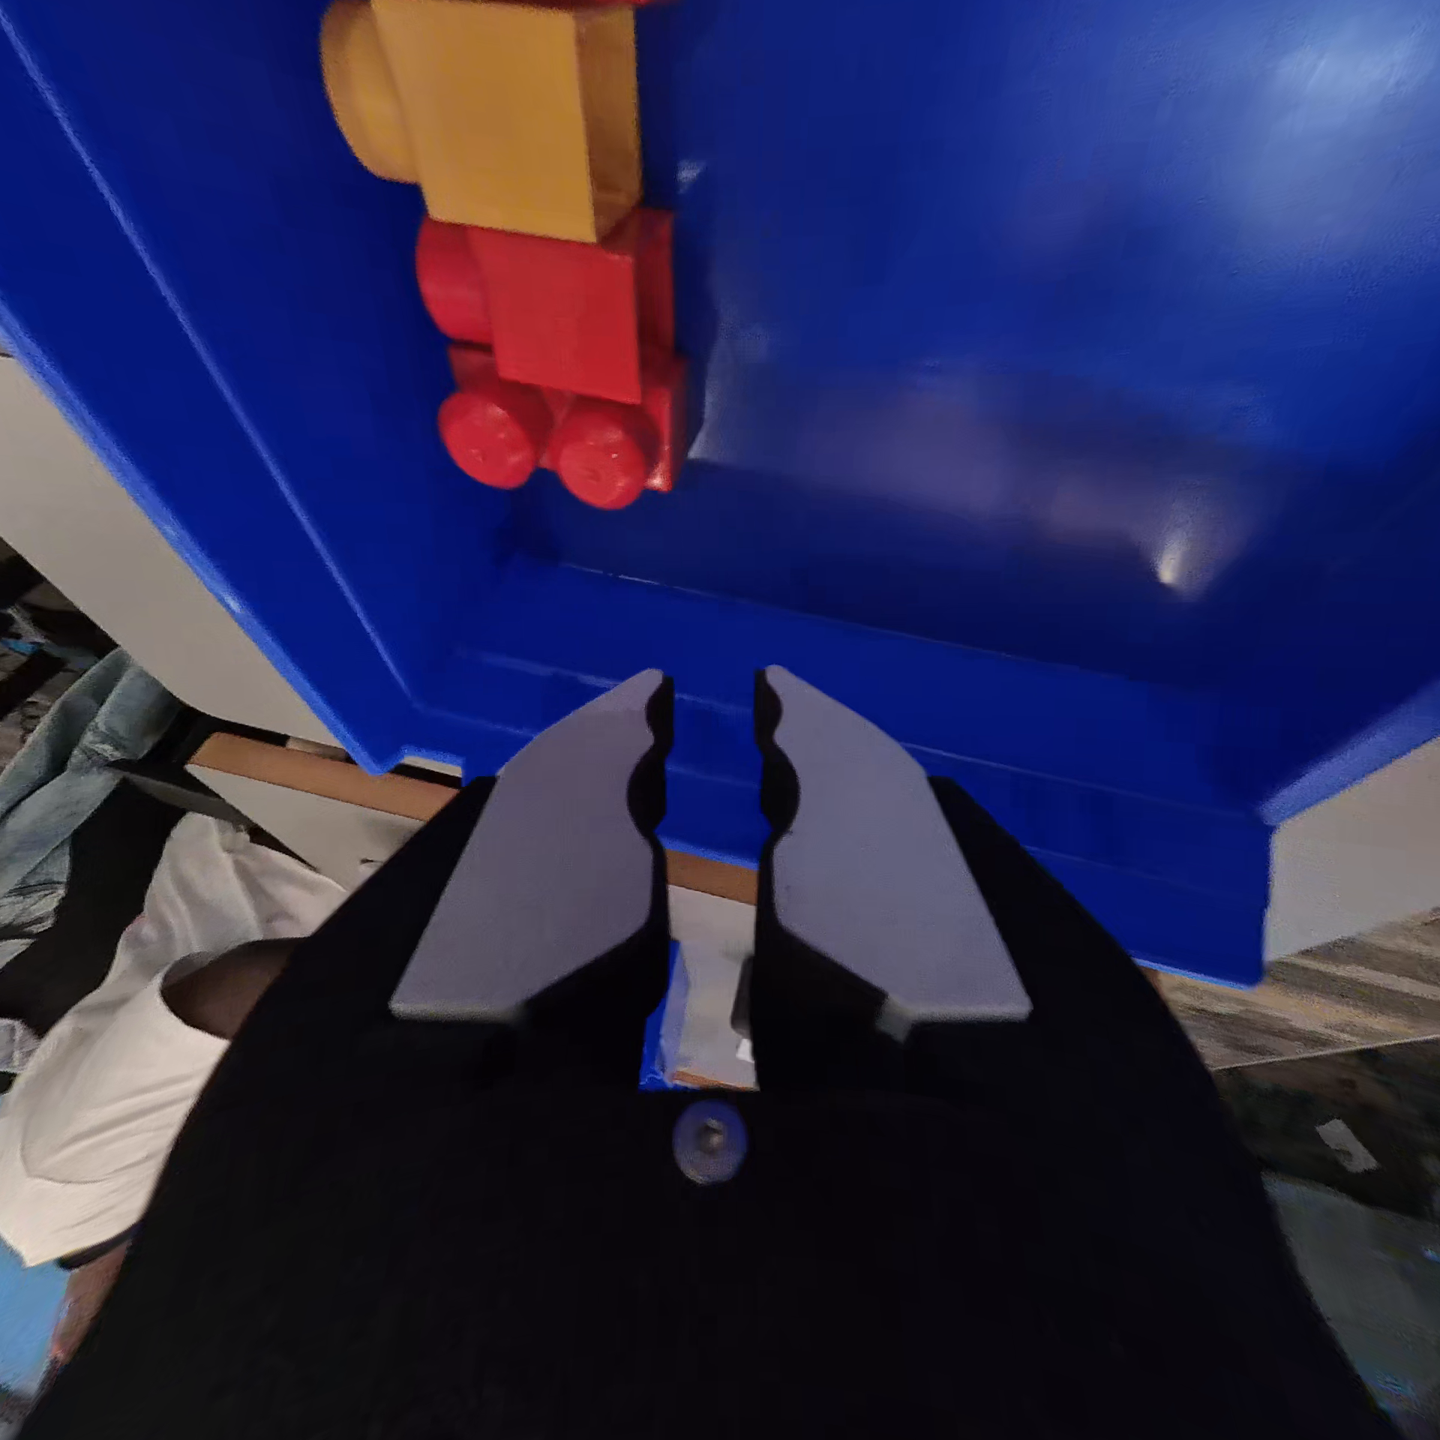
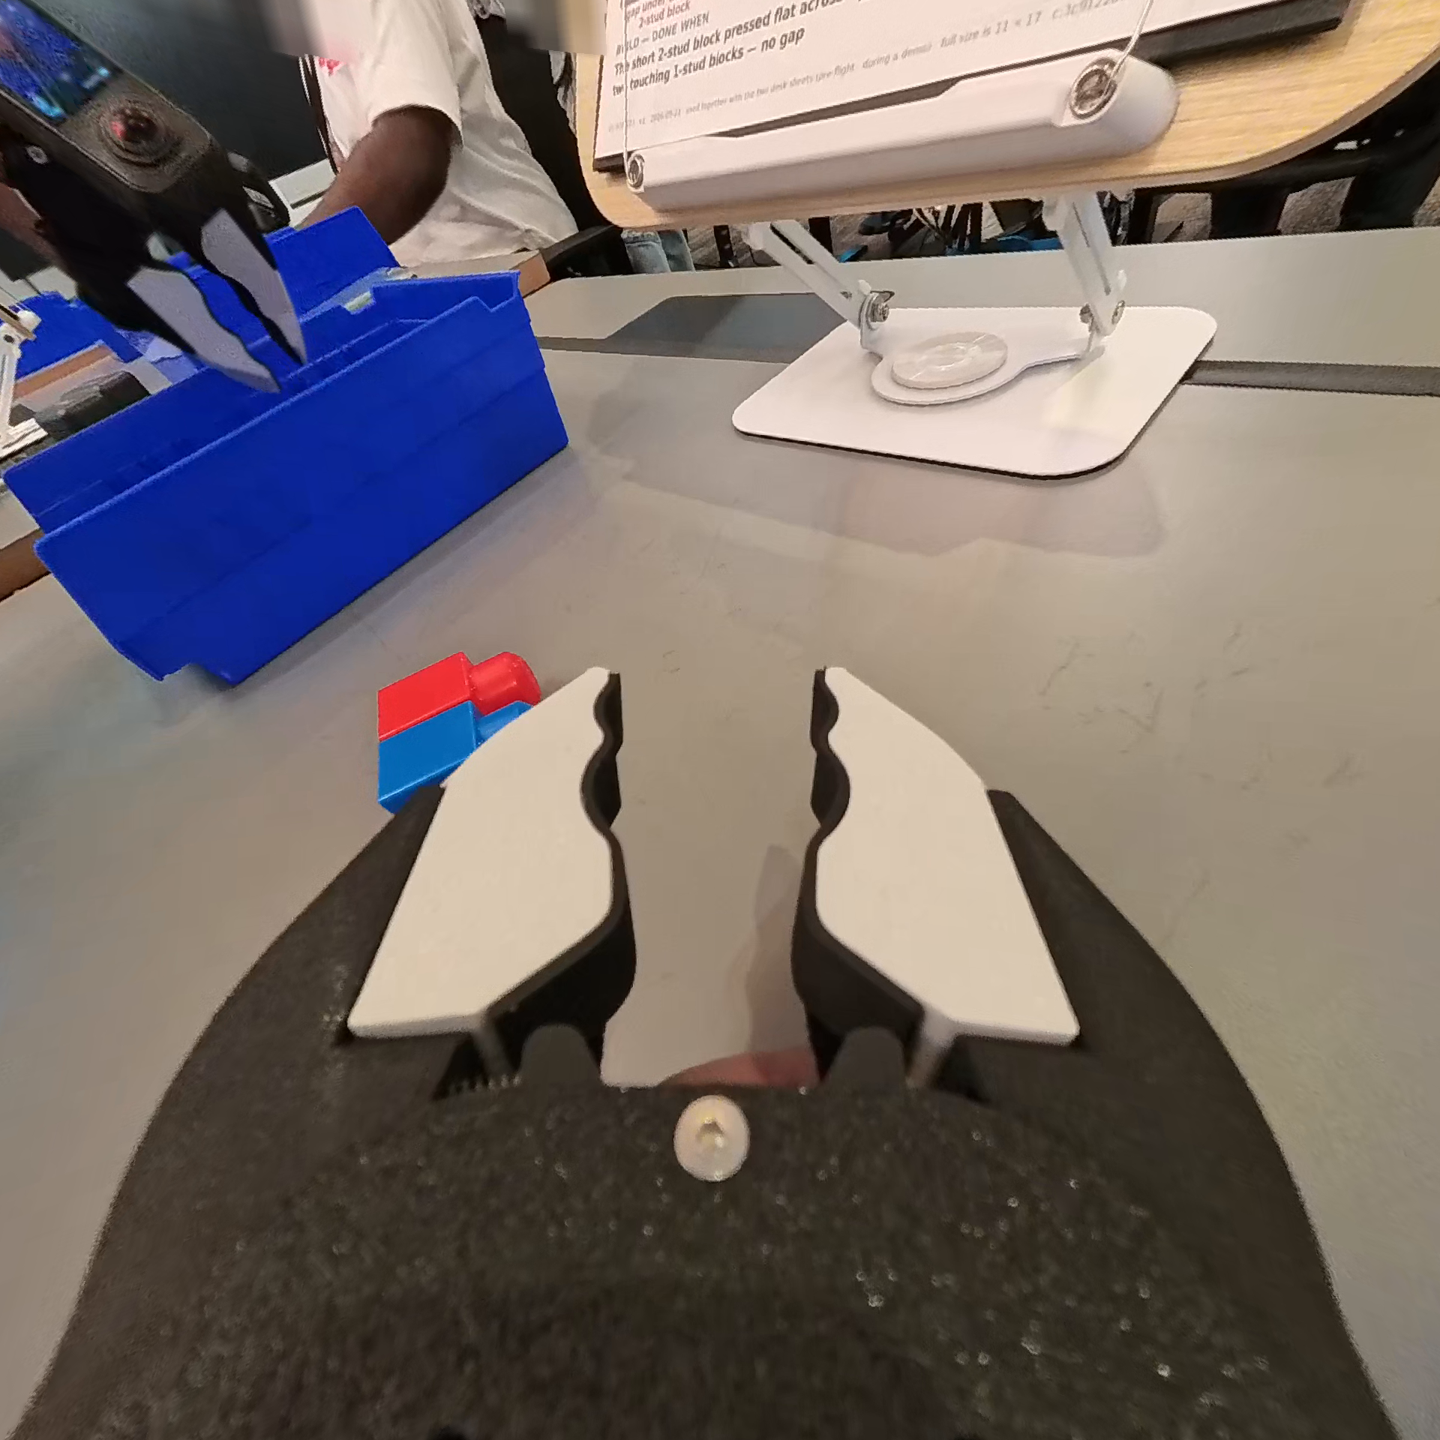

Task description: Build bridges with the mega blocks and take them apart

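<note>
My left gripper hangs over the near wall of a blue bin. Its jaws stand a narrow way apart with nothing between them. Inside the bin lie a yellow block, a red block and a red two-stud block, touching in a row. The right wrist view shows the left gripper above the same bin. My right gripper is open and empty above the grey table. A red block and a blue block lie side by side just left of its left finger.
A white stand holding a printed sheet stands at the back right of the table. A person in a white shirt is behind the bin. Cloth lies below the table edge in the left wrist view. Spacing between my two grippers at the tips: around 45 cm.
</note>
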Available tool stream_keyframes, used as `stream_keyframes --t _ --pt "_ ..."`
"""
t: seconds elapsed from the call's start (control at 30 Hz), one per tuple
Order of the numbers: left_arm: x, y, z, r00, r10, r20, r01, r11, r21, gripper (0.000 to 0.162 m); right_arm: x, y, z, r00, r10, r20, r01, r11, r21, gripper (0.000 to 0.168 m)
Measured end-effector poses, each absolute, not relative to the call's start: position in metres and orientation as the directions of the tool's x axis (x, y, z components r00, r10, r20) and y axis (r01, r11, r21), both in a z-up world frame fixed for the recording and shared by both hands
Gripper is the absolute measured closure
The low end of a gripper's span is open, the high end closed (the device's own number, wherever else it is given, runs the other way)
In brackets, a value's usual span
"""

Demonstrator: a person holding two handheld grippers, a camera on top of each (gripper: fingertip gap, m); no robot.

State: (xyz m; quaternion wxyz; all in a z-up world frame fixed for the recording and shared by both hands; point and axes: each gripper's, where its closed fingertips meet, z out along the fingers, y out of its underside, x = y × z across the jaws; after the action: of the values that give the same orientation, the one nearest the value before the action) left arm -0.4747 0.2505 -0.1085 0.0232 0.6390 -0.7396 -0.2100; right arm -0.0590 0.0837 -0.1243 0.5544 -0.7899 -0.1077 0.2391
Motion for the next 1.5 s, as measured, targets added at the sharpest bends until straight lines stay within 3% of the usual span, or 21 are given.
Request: stream_keyframes --t 0.1,0.23,0.4,0.63,0.87,1.03,1.17,1.27,1.37,1.5 --pt "-0.477 0.250 -0.107 -0.182 -0.947 -0.265 -0.926 0.074 0.370 0.121 -0.060 0.084 -0.125 0.863 0.439 -0.250 -0.085 -0.362 -0.928 0.122" --pt "-0.472 0.263 -0.114 -0.218 -0.929 -0.299 -0.919 0.093 0.382 0.108 -0.062 0.083 -0.124 0.866 0.443 -0.230 -0.067 -0.354 -0.933 0.122" --pt "-0.455 0.293 -0.145 -0.189 -0.934 -0.303 -0.948 0.092 0.306 0.086 -0.064 0.083 -0.126 0.865 0.450 -0.222 -0.051 -0.362 -0.931 0.122" --pt "-0.444 0.306 -0.175 -0.128 -0.970 -0.208 -0.975 0.085 0.205 0.092 -0.062 0.084 -0.128 0.849 0.452 -0.274 -0.088 -0.390 -0.917 0.122" --pt "-0.456 0.291 -0.173 -0.157 -0.974 -0.162 -0.958 0.110 0.264 0.090 -0.059 0.085 -0.127 0.834 0.446 -0.324 -0.139 -0.399 -0.906 0.123" --pt "-0.444 0.266 -0.113 -0.196 -0.948 -0.252 -0.964 0.139 0.225 0.090 -0.061 0.084 -0.126 0.842 0.455 -0.288 -0.106 -0.384 -0.917 0.123" --pt "-0.381 0.224 -0.044 -0.238 -0.908 -0.343 -0.971 0.228 0.070 0.090 -0.064 0.084 -0.123 0.847 0.467 -0.253 -0.081 -0.359 -0.930 0.122" --pt "-0.315 0.188 -0.021 -0.286 -0.888 -0.361 -0.945 0.323 -0.045 0.090 -0.065 0.083 -0.121 0.848 0.475 -0.235 -0.070 -0.339 -0.938 0.122" --pt "-0.248 0.161 -0.033 -0.359 -0.869 -0.341 -0.903 0.415 -0.108 0.090 -0.067 0.081 -0.118 0.850 0.484 -0.207 -0.050 -0.317 -0.947 0.122" --pt "-0.174 0.154 -0.085 -0.431 -0.851 -0.300 -0.876 0.475 -0.088 0.090 -0.069 0.072 -0.115 0.854 0.493 -0.167 -0.023 -0.285 -0.958 0.123"
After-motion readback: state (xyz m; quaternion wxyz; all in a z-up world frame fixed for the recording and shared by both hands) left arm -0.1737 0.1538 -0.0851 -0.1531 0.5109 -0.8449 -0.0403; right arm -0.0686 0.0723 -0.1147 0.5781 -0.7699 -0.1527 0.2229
